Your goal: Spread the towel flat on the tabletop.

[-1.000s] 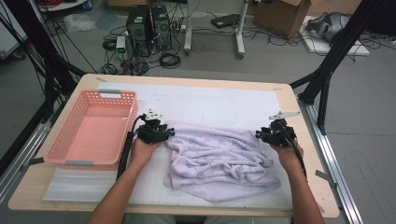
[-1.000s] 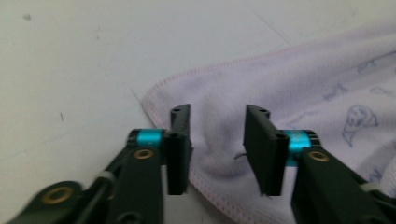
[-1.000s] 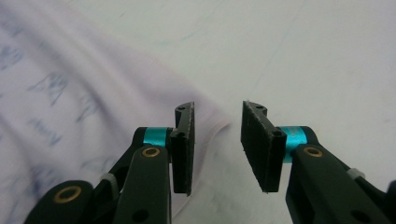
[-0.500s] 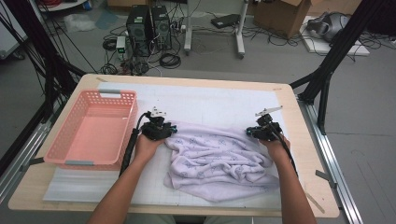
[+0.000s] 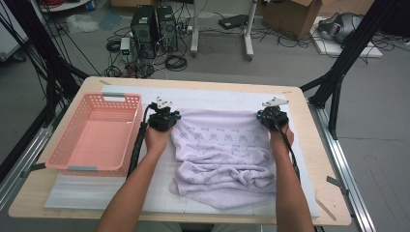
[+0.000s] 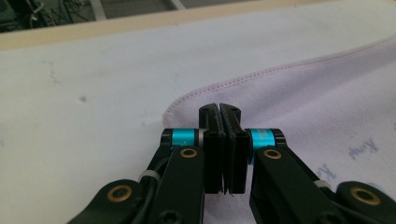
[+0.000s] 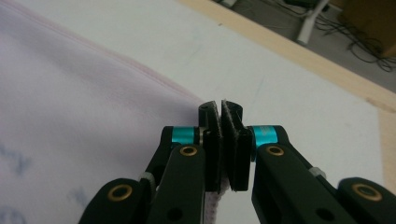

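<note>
A pale lavender towel with faint printed marks lies on the white mat. Its far half is spread flat and its near half is bunched in folds. My left gripper sits at the towel's far left corner. In the left gripper view its jaws have just been closing and now stand pressed together over the hemmed corner of the towel. My right gripper is at the far right corner. In the right gripper view it is shut, with the towel edge pinched between the pads.
A pink plastic basket stands at the table's left, close beside my left forearm. Bare mat runs beyond the towel to the wooden far edge. Off the table lie computer cases, cables and black frame legs on the floor.
Both hands have moved toward the far side of the table and further apart. The towel's far edge, bunched before, is now drawn out straight between the grippers.
</note>
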Demonstrator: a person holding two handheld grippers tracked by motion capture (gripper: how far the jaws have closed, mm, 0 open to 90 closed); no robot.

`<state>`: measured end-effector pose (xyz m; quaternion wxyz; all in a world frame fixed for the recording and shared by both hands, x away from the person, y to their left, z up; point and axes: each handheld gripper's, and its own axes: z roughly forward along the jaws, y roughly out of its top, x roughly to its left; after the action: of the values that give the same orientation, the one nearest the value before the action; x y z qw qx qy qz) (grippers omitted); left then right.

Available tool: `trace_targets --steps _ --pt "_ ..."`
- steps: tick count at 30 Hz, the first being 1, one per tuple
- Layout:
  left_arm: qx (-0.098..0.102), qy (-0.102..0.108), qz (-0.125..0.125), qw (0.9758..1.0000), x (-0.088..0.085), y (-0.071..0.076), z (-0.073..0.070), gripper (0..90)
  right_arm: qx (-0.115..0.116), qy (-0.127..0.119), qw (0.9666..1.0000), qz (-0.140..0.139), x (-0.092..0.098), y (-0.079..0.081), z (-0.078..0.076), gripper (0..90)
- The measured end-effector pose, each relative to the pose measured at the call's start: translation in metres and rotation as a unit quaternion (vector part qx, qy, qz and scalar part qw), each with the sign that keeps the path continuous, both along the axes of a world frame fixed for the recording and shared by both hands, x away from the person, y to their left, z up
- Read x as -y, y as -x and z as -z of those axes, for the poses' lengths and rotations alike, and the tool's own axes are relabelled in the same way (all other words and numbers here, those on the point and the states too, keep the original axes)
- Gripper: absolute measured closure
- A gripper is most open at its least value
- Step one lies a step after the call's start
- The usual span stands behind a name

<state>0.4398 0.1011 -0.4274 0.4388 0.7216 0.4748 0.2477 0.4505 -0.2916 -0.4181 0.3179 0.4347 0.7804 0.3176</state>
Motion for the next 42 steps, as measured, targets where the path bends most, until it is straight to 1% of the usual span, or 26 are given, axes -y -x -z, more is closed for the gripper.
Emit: trace_targets --steps 2,4,6,8,9,10,11,12,14,15,18,20,22,25,28,29,30,31,32,34,35,37,39,40,41,42 --pt "0.004 0.002 -0.013 0.9999 -0.004 -0.007 -0.001 83.7 0.004 -0.004 0.9998 0.021 -0.002 -0.01 -0.001 87.2" --pt "-0.014 0.022 -0.015 0.9996 -0.009 -0.009 0.0 71.5 0.009 -0.009 0.9993 0.035 -0.003 -0.019 -0.001 87.2" --pt "-0.028 0.02 0.006 0.9994 -0.008 -0.008 0.002 64.5 0.016 -0.01 0.9986 0.05 -0.006 -0.028 -0.001 87.2" --pt "-0.049 0.035 0.024 0.9979 -0.005 -0.007 0.004 50.7 0.043 -0.017 0.9962 0.074 -0.008 -0.032 -0.002 86.9" --pt "-0.058 0.039 0.029 0.9971 -0.003 -0.006 0.005 45.5 0.045 -0.026 0.9952 0.083 -0.007 -0.033 -0.001 86.1" --pt "-0.065 0.04 0.036 0.9964 -0.001 -0.005 0.005 44.0 0.03 -0.04 0.9954 0.082 -0.006 -0.035 0.002 84.0" --pt "-0.07 0.036 0.045 0.9958 0.001 -0.003 0.005 43.1 0.0 -0.045 0.9957 0.08 -0.005 -0.037 0.005 79.5" --pt "-0.069 0.041 0.049 0.9956 0.003 0.0 0.005 42.6 -0.012 -0.037 0.9962 0.078 -0.005 -0.036 0.006 74.3" --pt "-0.056 0.048 0.062 0.9953 0.004 0.007 0.005 42.9 -0.017 -0.044 0.9972 0.059 -0.004 -0.033 0.002 68.1" --pt "-0.059 0.048 0.065 0.995 0.005 0.009 0.005 42.9 -0.015 -0.044 0.9977 0.048 -0.003 -0.029 0.0 66.1" --pt "-0.061 0.043 0.074 0.9945 0.004 0.016 0.006 42.6 -0.04 -0.057 0.9974 0.019 0.002 -0.022 -0.007 60.8" --pt "-0.064 0.038 0.077 0.9942 0.005 0.02 0.008 40.5 -0.042 -0.059 0.9973 0.012 0.006 -0.016 -0.012 57.6" --pt "-0.072 0.03 0.078 0.9939 0.005 0.024 0.011 40.9 -0.043 -0.088 0.9952 -0.001 0.012 -0.007 -0.018 55.1" --pt "-0.1 0.015 0.079 0.9918 0.008 0.03 0.021 40.8 -0.042 -0.094 0.9946 -0.014 0.016 0.007 -0.024 52.7" --pt "-0.08 -0.005 0.075 0.994 0.012 0.036 0.023 41.6 -0.04 -0.09 0.9948 -0.026 0.021 0.023 -0.027 52.5" --pt "-0.08 -0.005 0.075 0.994 0.012 0.036 0.023 45.6 -0.04 -0.091 0.9946 -0.028 0.023 0.027 -0.027 52.0" --pt "-0.068 -0.033 0.074 0.9944 0.015 0.038 0.022 60.2 -0.039 -0.091 0.9947 -0.028 0.025 0.031 -0.027 51.5" --pt "-0.062 -0.036 0.093 0.9931 0.016 0.039 0.022 73.5 -0.039 -0.093 0.9945 -0.028 0.026 0.034 -0.026 51.4" --pt "-0.06 -0.038 0.085 0.9939 0.017 0.038 0.022 84.7 -0.038 -0.094 0.9944 -0.029 0.028 0.038 -0.025 51.4" --pt "-0.058 -0.044 0.076 0.9945 0.018 0.036 0.021 86.3 -0.041 -0.099 0.9939 -0.026 0.031 0.044 -0.023 51.5" --pt "-0.049 -0.046 0.042 0.9969 0.013 0.029 0.019 86.5 -0.043 -0.101 0.9937 -0.025 0.033 0.046 -0.021 51.6" --pt "-0.034 -0.01 -0.002 0.9994 0.0 0.02 0.016 86.6 -0.048 -0.105 0.993 -0.025 0.036 0.051 -0.018 51.7" --pt "-0.026 0.017 -0.033 0.999 -0.009 0.017 0.015 86.6 -0.06 -0.105 0.9925 -0.023 0.039 0.054 -0.013 50.6" --pt "-0.029 0.029 -0.031 0.9987 -0.013 0.016 0.016 86.3 -0.071 -0.106 0.9917 -0.022 0.04 0.054 -0.011 49.5" --pt "-0.031 0.031 -0.025 0.9987 -0.014 0.016 0.017 84.3 -0.082 -0.108 0.9905 -0.022 0.04 0.054 -0.01 49.9" --pt "-0.039 0.036 -0.018 0.9984 -0.013 0.016 0.018 75.8 -0.088 -0.106 0.9902 -0.023 0.04 0.053 -0.009 49.9"
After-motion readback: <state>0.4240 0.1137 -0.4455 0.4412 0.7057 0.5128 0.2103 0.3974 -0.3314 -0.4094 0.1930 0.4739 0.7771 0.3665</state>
